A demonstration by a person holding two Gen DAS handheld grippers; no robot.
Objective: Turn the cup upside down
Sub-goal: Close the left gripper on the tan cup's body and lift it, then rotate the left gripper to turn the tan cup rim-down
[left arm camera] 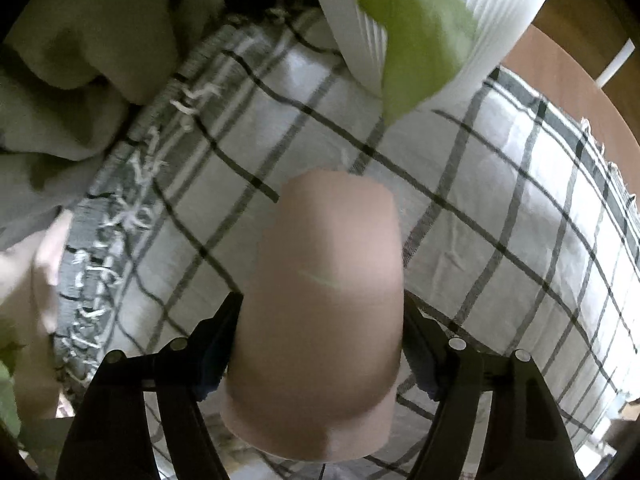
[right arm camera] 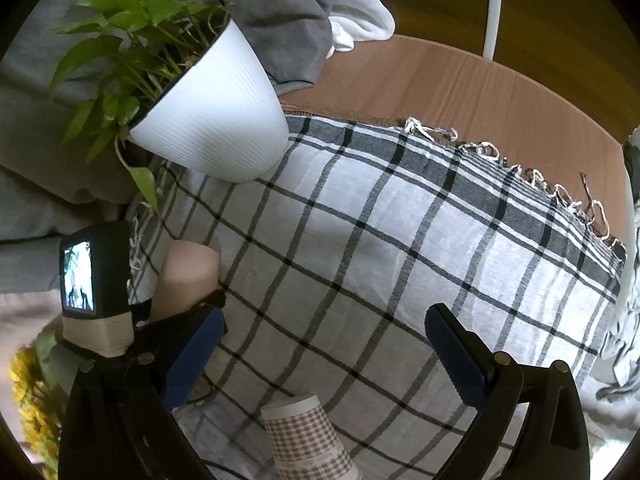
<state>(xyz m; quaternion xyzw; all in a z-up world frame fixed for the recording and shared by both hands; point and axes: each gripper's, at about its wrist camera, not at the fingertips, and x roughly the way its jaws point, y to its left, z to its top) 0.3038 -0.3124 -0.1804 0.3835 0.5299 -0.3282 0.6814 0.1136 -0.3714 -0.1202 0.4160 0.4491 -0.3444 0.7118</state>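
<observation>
Pinched between the two black fingers of the left tool (left arm camera: 320, 312), a plain pink cup (left arm camera: 324, 300) fills the near field of the left wrist view, held off the checked cloth (left arm camera: 500, 200) with its closed flat end pointing away from the camera and its wider end toward it. Motion blur softens its outline, so how far it is tilted is hard to judge, and I cannot tell whether the rim faces down yet. From the right wrist view the same cup (right arm camera: 188, 280) shows beside the left tool's camera body (right arm camera: 94, 272), near the cloth's fringed edge. The right tool (right arm camera: 324, 344) hangs with its blue-padded jaws wide apart, gripping nothing, above a second, gingham-patterned paper cup (right arm camera: 308, 436) standing on the cloth. A white ribbed plant pot (right arm camera: 216, 120) sits just beyond on the cloth, over a wooden tabletop (right arm camera: 460, 88). The hold looks to be on smooth tapered walls, so the cup could slip or get crushed, and setting it down on soft cloth may leave it tipped; a wide swing could also brush the pot.
</observation>
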